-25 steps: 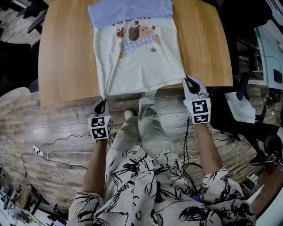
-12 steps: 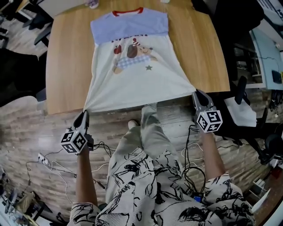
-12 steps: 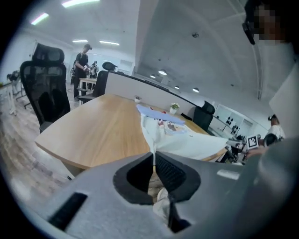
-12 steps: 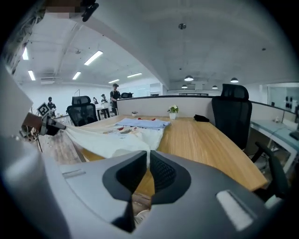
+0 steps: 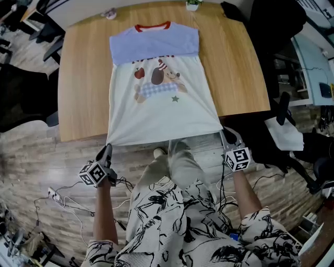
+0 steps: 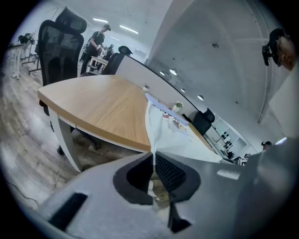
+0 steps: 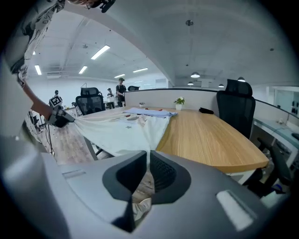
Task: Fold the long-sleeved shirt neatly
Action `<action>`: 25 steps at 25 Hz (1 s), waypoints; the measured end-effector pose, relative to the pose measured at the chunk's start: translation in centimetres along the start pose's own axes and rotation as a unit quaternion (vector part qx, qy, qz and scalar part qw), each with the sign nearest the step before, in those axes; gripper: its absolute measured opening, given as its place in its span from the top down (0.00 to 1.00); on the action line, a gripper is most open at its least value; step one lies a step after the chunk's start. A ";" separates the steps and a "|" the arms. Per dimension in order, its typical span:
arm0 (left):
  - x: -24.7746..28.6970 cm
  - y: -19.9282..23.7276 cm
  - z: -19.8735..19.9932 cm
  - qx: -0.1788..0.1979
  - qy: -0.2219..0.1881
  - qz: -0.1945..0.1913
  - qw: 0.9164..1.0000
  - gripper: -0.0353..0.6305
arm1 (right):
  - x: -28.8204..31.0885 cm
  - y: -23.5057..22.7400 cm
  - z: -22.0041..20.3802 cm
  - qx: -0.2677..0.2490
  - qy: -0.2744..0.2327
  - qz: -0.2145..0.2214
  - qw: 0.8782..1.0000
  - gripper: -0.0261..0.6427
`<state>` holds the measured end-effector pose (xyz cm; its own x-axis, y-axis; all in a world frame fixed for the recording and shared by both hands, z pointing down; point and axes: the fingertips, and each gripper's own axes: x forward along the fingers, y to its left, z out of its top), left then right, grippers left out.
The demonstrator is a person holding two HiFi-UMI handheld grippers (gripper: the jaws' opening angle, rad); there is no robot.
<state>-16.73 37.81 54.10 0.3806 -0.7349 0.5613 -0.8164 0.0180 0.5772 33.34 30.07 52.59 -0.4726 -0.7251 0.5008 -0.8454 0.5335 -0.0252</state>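
Observation:
A cream shirt (image 5: 156, 104) with a blue top band, a red collar and a cartoon dog print lies flat on the wooden table (image 5: 83, 83). Its hem hangs past the table's near edge, pulled taut between my two grippers. My left gripper (image 5: 108, 148) is shut on the hem's left corner, just off the table edge. My right gripper (image 5: 224, 133) is shut on the hem's right corner. In the left gripper view the shirt (image 6: 161, 128) runs from the closed jaws up onto the table (image 6: 98, 109). The right gripper view shows the same cloth (image 7: 126, 128) stretching away from the closed jaws.
A small potted plant (image 5: 193, 4) and a dark object (image 5: 232, 10) sit at the table's far edge. Office chairs (image 5: 284, 112) stand to the right and another chair (image 6: 58, 51) to the left. Cables (image 5: 62, 195) lie on the wooden floor around the person's legs.
Both grippers pulled the hem toward the person and apart, smoothing the shirt; the left gripper swung out left then came back in, and the shirt's collar came into view.

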 end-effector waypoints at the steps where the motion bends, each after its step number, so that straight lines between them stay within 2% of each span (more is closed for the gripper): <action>1: 0.0 -0.1 0.0 0.003 0.001 -0.002 1.000 0.92 | 0.0 0.0 0.0 0.001 0.003 -0.001 1.000 0.91; 4: -0.2 -0.9 1.2 0.023 -0.006 -0.013 1.000 0.92 | 0.0 0.0 1.2 0.012 -0.008 -0.002 1.000 0.91; 6: -0.8 -2.2 3.4 0.041 -0.027 -0.025 0.998 0.91 | -0.1 -0.2 3.4 0.022 -0.029 0.001 0.999 0.91; 12: -1.7 -7.7 13.4 0.088 -0.106 -0.071 0.988 0.92 | 0.3 -1.9 12.5 0.040 -0.093 0.006 0.995 0.91; 15: -1.3 -10.5 18.6 0.109 -0.131 -0.085 0.982 0.91 | 0.9 -3.8 16.8 0.060 -0.117 0.000 0.991 0.91; 21: 2.1 -12.0 27.1 0.131 -0.158 -0.079 0.976 0.91 | 5.0 -8.0 24.3 0.069 -0.136 -0.005 0.988 0.91; 25: 5.0 -11.3 31.5 0.127 -0.166 -0.067 0.976 0.92 | 9.0 -10.5 28.4 0.079 -0.129 -0.004 0.989 0.91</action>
<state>-19.27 12.57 31.76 0.3641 -0.8988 0.2439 -0.8661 -0.2305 0.4435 30.89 5.57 32.81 -0.4970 -0.8264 0.2647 -0.8676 0.4684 -0.1668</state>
